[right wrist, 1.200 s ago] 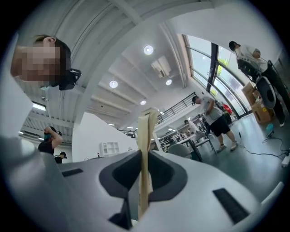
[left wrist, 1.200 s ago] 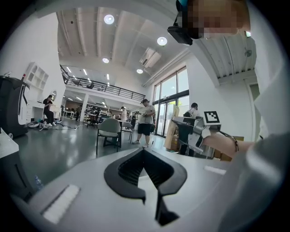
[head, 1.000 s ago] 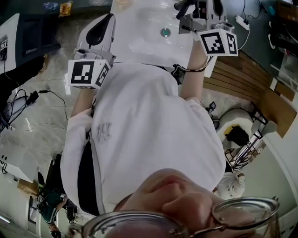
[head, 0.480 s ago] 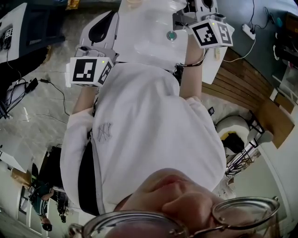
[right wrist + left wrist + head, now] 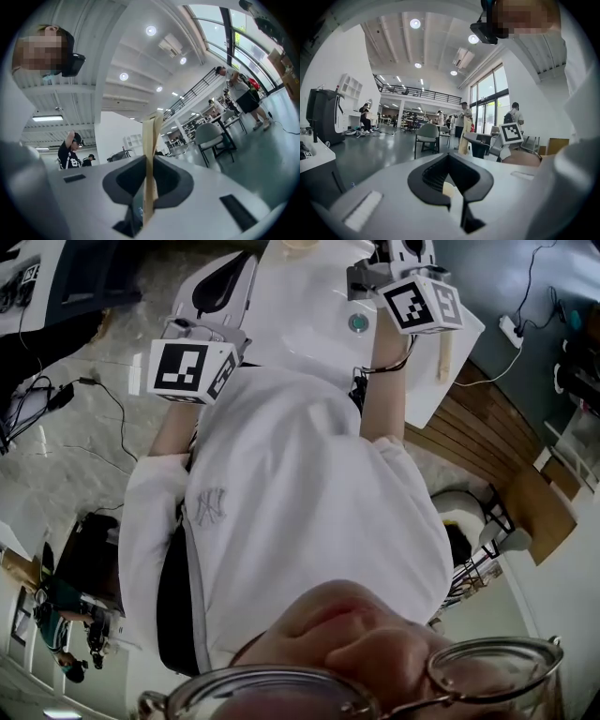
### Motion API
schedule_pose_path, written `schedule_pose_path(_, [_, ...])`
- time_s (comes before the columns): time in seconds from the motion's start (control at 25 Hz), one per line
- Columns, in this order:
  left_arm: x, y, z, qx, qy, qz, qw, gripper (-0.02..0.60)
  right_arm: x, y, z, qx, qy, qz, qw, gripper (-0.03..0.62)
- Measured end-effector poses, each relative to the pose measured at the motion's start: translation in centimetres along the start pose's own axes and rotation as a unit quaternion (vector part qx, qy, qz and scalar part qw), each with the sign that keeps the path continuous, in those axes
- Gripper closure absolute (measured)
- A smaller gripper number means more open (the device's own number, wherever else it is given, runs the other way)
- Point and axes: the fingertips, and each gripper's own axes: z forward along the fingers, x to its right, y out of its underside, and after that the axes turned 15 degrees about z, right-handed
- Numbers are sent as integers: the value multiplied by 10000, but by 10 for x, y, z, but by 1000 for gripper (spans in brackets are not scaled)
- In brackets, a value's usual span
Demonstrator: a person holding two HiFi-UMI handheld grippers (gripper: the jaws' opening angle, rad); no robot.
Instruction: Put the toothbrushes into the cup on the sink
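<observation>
My right gripper (image 5: 147, 190) is shut on a pale wooden toothbrush (image 5: 151, 150) that stands upright between its jaws. In the head view the right gripper (image 5: 405, 257) reaches over the white sink (image 5: 300, 296) near the drain (image 5: 358, 322). My left gripper (image 5: 452, 187) is shut on another toothbrush (image 5: 448, 190), of which only a pale end shows. In the head view the left gripper (image 5: 228, 287) hangs by the sink's left edge. A tan object (image 5: 300, 244) at the sink's far side is cut off by the frame; I cannot tell if it is the cup.
A pale wooden stick (image 5: 442, 354) lies on the sink's right rim. Cables (image 5: 94, 395) run over the marble floor at the left. Wooden boards (image 5: 487, 437) lie on the floor at the right. Chairs (image 5: 426, 136), desks and several people fill the hall behind.
My right gripper has moved farther out and leftward over the sink, past the drain. The left gripper has edged forward along the sink's left side.
</observation>
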Motion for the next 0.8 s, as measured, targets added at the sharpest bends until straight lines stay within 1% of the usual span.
schedule_pose_path(0.2, [-6, -3, 7, 31, -154, -26, 9999, 572, 9, 20, 13, -244, -32, 17, 9997, 551])
schedule_pose_path(0.6, [-18, 15, 8, -141, -258, -191, 9994, 572, 25, 62, 44, -736, 60, -173, 9971, 551])
schedule_pose_path(0.8, [-21, 23, 7, -231, -363, -275, 9987, 572, 30, 80, 54, -874, -26, -138, 9961, 551])
